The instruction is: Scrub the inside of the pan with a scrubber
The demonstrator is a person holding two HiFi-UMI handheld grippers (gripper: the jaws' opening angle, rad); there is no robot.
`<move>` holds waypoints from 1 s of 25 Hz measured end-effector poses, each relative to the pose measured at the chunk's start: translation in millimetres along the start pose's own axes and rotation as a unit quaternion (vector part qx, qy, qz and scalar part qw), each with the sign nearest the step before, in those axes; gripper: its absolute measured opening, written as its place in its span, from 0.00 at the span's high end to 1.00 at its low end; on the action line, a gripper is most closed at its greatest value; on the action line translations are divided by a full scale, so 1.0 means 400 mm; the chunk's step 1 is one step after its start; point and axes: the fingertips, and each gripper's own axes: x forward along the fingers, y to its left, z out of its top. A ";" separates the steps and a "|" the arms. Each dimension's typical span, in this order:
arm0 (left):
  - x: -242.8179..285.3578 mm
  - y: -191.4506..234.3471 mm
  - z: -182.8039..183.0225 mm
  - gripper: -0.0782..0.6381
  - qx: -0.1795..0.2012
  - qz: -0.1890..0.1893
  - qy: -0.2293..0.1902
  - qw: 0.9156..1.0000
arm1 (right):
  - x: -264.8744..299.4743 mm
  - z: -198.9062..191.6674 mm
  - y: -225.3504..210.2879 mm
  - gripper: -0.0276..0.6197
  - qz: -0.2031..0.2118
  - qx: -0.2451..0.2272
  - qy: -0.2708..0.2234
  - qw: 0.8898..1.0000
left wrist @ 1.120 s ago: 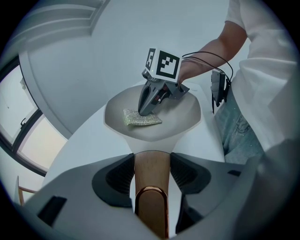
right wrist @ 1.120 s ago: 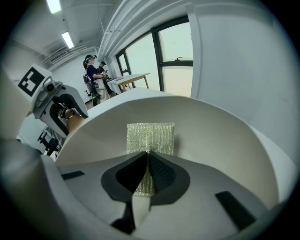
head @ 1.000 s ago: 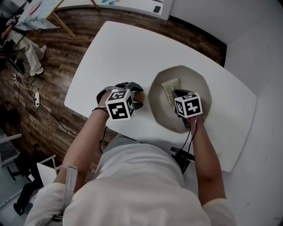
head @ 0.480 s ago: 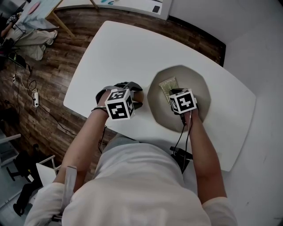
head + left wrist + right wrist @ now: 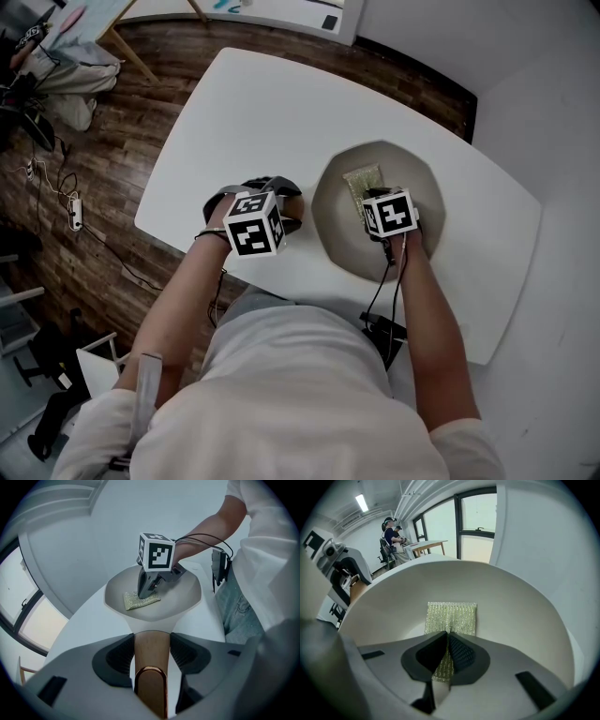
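Observation:
A cream pan (image 5: pixel 424 192) sits on the white table (image 5: pixel 253 112). Its wooden handle (image 5: pixel 151 663) runs between the jaws of my left gripper (image 5: pixel 151 641), which is shut on it; in the head view that gripper (image 5: pixel 289 208) is just left of the pan. A yellow-green mesh scrubber (image 5: pixel 360 181) lies flat on the pan's inner floor. My right gripper (image 5: pixel 448 637) is shut on the scrubber's (image 5: pixel 452 615) near edge and presses it down inside the pan (image 5: pixel 511 611). The left gripper view shows the right gripper (image 5: pixel 142 591) standing on the scrubber (image 5: pixel 133 602).
The table's near edge is close to the person's body, with wooden floor (image 5: pixel 84 216) to the left. A black cable (image 5: pixel 386 291) trails from the right gripper. Two people (image 5: pixel 391 536) stand far off by a desk near the windows.
The right gripper slid the scrubber a little toward the pan's far left side, then almost stopped. The left gripper stayed still on the handle.

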 end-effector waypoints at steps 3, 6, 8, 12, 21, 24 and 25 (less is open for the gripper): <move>0.000 0.000 -0.001 0.55 -0.001 0.000 0.000 1.000 | -0.001 -0.004 -0.010 0.91 -0.009 -0.002 0.002 1.000; 0.000 0.001 -0.001 0.55 -0.002 0.000 -0.001 1.000 | -0.004 -0.004 -0.024 0.91 -0.019 0.001 0.002 1.000; -0.001 -0.001 0.000 0.55 -0.002 0.000 -0.002 1.000 | -0.007 -0.010 -0.035 0.91 -0.026 0.006 0.005 1.000; -0.001 -0.001 0.001 0.55 -0.002 0.000 -0.002 1.000 | -0.013 -0.023 -0.057 0.91 -0.038 0.012 0.020 0.999; 0.000 0.000 0.001 0.55 -0.004 -0.001 -0.003 1.000 | -0.027 -0.059 -0.092 0.91 -0.061 -0.009 0.074 0.995; 0.000 -0.001 0.000 0.55 -0.005 0.000 -0.003 1.000 | -0.028 -0.070 -0.096 0.91 -0.061 -0.022 0.090 0.994; 0.001 -0.001 -0.001 0.55 -0.005 0.000 -0.003 1.000 | -0.030 -0.076 -0.097 0.91 -0.061 -0.023 0.096 0.993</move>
